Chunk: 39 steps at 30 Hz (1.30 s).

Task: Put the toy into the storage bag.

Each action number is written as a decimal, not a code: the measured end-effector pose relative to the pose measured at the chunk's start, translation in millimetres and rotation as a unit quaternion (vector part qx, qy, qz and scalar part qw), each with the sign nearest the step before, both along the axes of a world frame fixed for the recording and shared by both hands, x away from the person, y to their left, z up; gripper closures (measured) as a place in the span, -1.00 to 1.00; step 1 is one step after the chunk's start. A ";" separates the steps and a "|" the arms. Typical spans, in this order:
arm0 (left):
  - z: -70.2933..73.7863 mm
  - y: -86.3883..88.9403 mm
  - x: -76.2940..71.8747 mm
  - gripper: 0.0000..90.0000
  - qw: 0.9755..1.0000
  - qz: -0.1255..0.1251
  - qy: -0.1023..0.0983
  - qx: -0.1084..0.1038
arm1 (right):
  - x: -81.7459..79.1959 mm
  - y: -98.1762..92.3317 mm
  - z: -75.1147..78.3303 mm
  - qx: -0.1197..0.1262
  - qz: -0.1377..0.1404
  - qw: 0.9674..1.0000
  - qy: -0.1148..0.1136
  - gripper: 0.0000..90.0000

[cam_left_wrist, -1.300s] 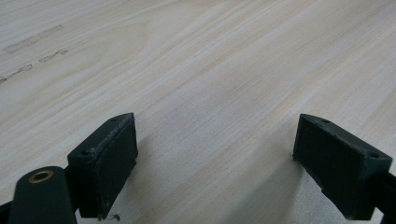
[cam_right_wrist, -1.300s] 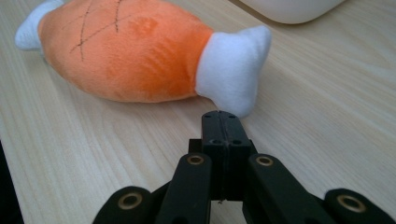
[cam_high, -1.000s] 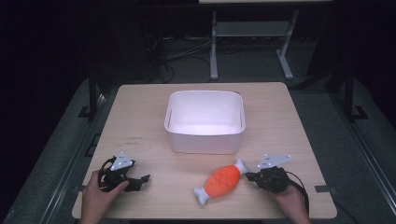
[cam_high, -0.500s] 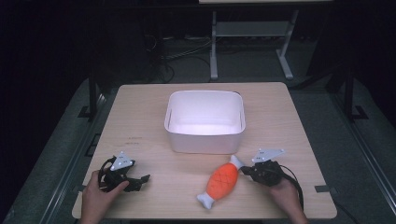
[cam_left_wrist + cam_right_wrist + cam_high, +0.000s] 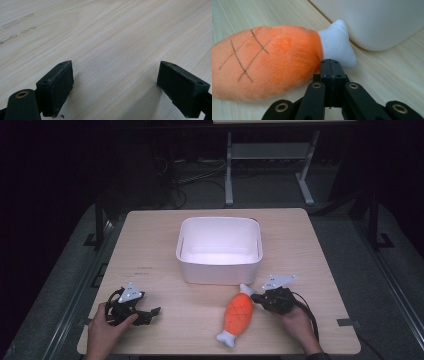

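Since the earlier frame the right tongs (image 5: 259, 297), clenched on nothing, have nudged the plush drumstick (image 5: 238, 313) round, so its white upper end now lies by the white bin (image 5: 219, 267). It looks light, soft and squashy; its narrow neck, just ahead of these tongs, seems the best hold. The left tongs (image 5: 150, 312) rest released, well apart on the table (image 5: 310, 250).

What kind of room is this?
Probably a lab or workshop: a bare wooden table under bright light, dark surroundings, cables on the floor and a metal stand behind.
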State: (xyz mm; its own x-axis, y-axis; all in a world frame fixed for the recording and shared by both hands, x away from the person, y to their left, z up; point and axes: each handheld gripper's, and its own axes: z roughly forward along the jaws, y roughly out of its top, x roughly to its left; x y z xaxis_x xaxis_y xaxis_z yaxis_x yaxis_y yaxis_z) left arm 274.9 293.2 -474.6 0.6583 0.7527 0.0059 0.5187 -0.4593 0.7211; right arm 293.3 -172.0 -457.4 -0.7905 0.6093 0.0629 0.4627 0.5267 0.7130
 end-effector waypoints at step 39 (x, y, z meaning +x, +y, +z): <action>0.0 0.0 0.0 -0.71 1.000 0.000 0.000 0.000 | 24.5 52.5 7.1 0.007 0.057 0.998 -0.030 0.99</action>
State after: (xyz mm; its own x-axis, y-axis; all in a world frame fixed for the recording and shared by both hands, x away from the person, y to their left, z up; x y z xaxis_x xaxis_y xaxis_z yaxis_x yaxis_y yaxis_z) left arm 274.9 293.2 -474.6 0.6584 0.7527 0.0058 0.5188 -0.4593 0.7211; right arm 317.8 -119.5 -450.3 -0.8569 0.5150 0.0209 0.3566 0.5630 0.7456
